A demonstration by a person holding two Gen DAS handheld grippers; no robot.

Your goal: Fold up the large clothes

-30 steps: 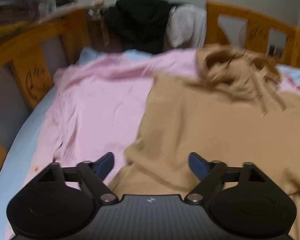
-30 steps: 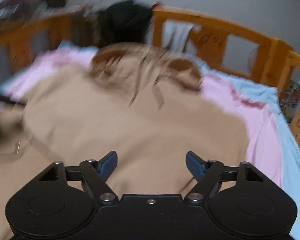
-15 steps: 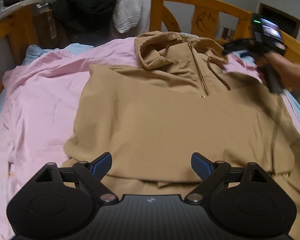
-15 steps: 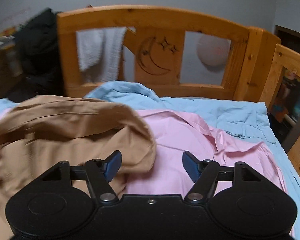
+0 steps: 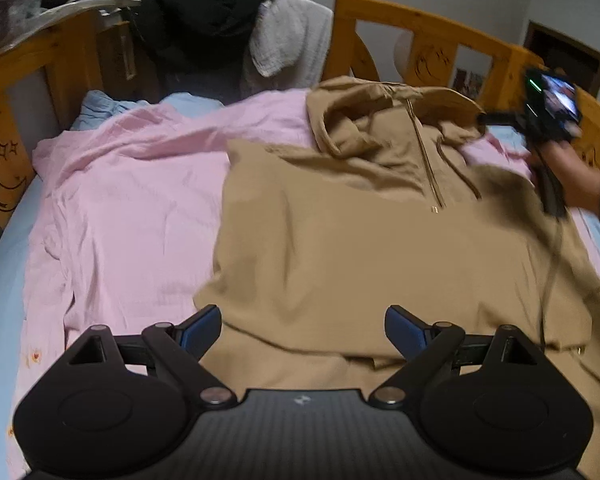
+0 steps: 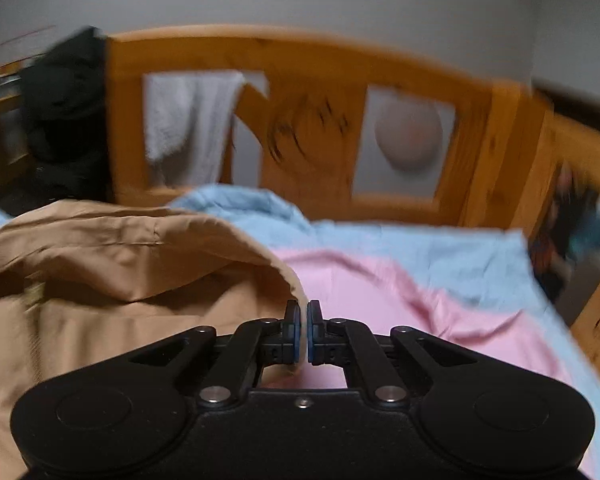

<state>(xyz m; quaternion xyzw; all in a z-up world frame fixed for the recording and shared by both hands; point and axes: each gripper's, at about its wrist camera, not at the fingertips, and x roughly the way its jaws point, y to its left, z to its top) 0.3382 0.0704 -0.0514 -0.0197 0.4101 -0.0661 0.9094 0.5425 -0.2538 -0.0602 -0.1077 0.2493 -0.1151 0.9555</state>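
Left wrist view: the left hand-held gripper (image 5: 302, 326) hovers with its jaws spread wide and nothing between them, over the near hem of a tan hooded pullover with a short brass zip (image 5: 380, 240). The pullover lies front up, spread across a wrinkled pink sheet (image 5: 132, 208) on a bed with a light blue cover (image 5: 4, 264) and an orange wooden rail carved with moon and stars (image 5: 4, 128). Its hood is bunched at the far end. A black garment (image 5: 204, 20) and a white towel (image 5: 292, 40) hang over the far rail. At the right edge a person's hand (image 5: 572, 176) holds the right hand-held gripper (image 5: 484, 119), whose tip meets the right side of the hood.

Right wrist view: the right hand-held gripper (image 6: 303, 326) has its blue pads drawn together. The tan hood's edge (image 6: 276, 264) reaches the left pad; whether cloth is pinched between the pads cannot be told. Pink sheet (image 6: 380, 300) and blue cover (image 6: 440, 252) lie beyond, before the blurred wooden rail (image 6: 308, 52)
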